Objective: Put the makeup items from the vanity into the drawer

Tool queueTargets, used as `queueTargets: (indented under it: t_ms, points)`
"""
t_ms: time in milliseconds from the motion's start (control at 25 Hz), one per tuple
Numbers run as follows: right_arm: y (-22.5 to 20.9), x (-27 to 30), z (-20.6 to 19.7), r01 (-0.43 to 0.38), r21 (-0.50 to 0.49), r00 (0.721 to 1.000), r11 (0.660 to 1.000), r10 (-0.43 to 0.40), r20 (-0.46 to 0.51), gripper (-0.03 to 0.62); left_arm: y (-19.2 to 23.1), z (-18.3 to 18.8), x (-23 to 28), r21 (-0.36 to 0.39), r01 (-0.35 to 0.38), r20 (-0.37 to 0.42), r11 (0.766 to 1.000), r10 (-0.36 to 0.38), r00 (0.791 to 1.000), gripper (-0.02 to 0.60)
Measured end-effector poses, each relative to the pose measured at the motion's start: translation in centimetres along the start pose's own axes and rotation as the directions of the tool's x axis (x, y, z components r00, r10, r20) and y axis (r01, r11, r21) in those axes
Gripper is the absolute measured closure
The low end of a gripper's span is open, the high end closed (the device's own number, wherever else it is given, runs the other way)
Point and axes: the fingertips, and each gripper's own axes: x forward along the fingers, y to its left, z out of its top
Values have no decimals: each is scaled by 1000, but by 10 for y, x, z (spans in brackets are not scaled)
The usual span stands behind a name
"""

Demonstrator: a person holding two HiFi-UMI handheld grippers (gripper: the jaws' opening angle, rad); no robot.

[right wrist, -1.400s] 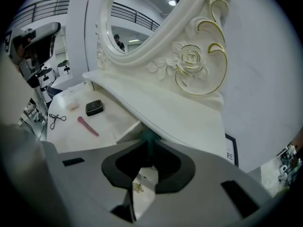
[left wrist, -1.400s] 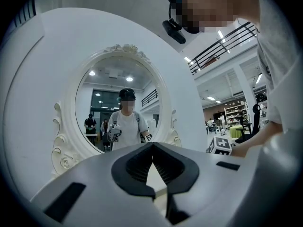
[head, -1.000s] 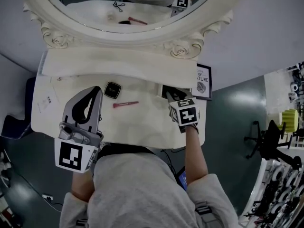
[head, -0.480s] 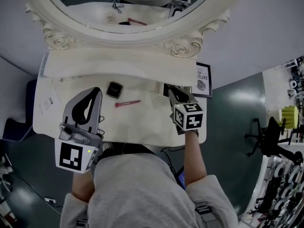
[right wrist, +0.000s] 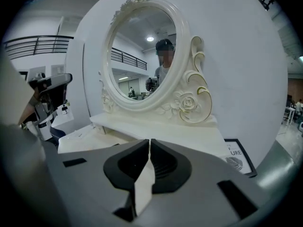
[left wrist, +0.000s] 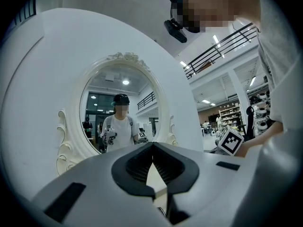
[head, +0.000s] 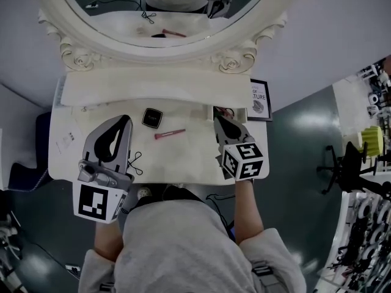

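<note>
The left hand-held gripper [head: 126, 119] is shut and empty; the right hand-held gripper [head: 219, 122] has just closed on nothing. The black compact [head: 152, 117] and pink stick [head: 169, 134] lie mid-tabletop [head: 189, 157] (nearer its back edge). Nudged by closed jaws, the stick could roll off the front edge.

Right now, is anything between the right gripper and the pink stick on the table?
Nothing visible does. Only bare tabletop lies between the pink stick and the right gripper, whose jaws have just closed with nothing between them. The black compact lies beyond the stick, nearer the mirror, off that path.
</note>
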Motion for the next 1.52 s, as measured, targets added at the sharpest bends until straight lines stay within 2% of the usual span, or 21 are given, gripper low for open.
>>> queueTargets:
  t_ms: [120, 240, 560, 1520]
  points:
    - [13, -9, 8, 3, 14, 999, 1000, -4, 41, 566, 4, 7, -4, -9, 3, 26, 1000, -3, 1000, 566]
    - [25, -19, 18, 13, 19, 996, 1000, -15, 93, 566, 6, 4, -10, 0, 27, 12, 1000, -27, 1000, 566]
    - [59, -39, 42, 20, -16, 980, 1000, -16, 197, 566, 10, 15, -21, -11, 53, 56, 999, -52, 997, 566]
    - [152, -94, 90, -26, -69, 923, 997, 51, 381, 566, 17, 29, -68, -5, 101, 88, 995, -100, 991, 566]
